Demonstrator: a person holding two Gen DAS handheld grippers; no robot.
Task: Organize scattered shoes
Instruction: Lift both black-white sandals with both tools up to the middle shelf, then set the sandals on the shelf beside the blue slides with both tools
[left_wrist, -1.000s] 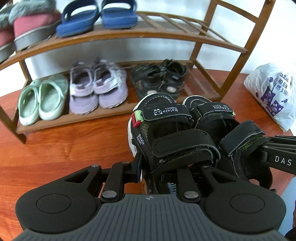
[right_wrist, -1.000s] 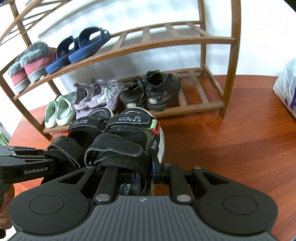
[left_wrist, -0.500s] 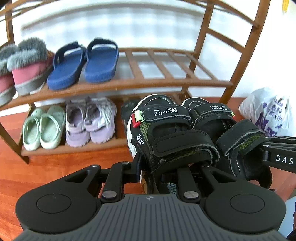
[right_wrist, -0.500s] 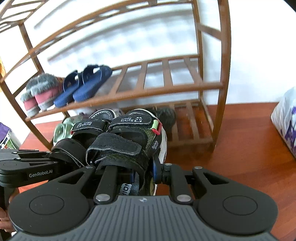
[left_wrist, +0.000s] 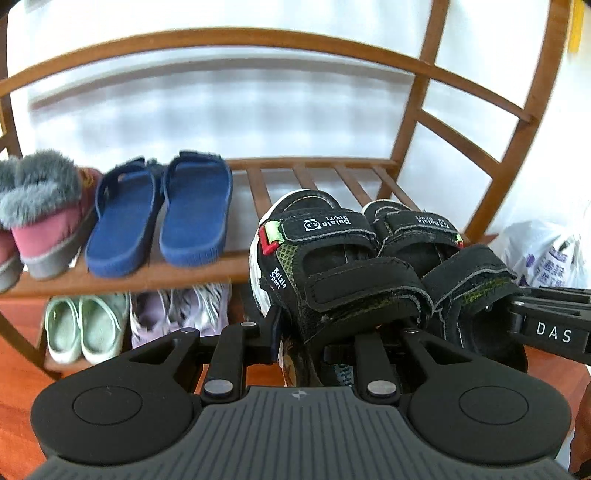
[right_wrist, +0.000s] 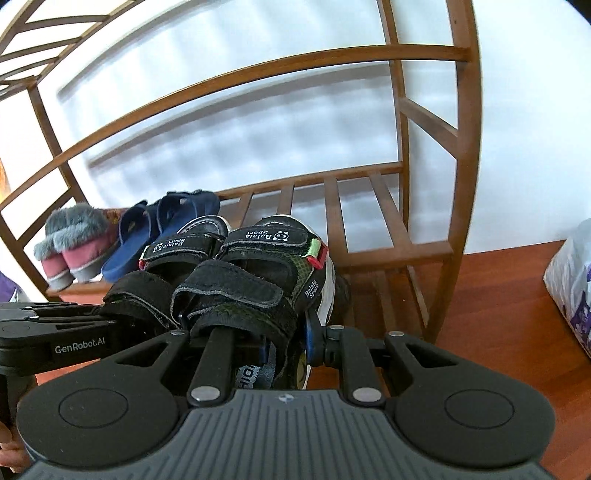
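My left gripper (left_wrist: 314, 332) is shut on the heel of a black Balala Sport sandal (left_wrist: 325, 266). My right gripper (right_wrist: 284, 336) is shut on the heel of the matching black sandal (right_wrist: 266, 273). The two sandals are held side by side in the air, level with the middle shelf (left_wrist: 325, 173) of a wooden shoe rack (right_wrist: 458, 184). Each view shows the other sandal beside its own, at the right in the left wrist view (left_wrist: 417, 236) and at the left in the right wrist view (right_wrist: 173, 251).
The middle shelf holds blue slides (left_wrist: 162, 214) and pink furry slippers (left_wrist: 40, 218) at its left; its right slats (right_wrist: 365, 214) are bare. Green clogs (left_wrist: 81, 325) and lilac sandals (left_wrist: 177, 310) sit on the bottom shelf. A white plastic bag (left_wrist: 546, 254) lies right of the rack.
Both grippers have risen with the sandals from floor level to the height of the middle shelf and moved closer to the rack. The grips have not changed.
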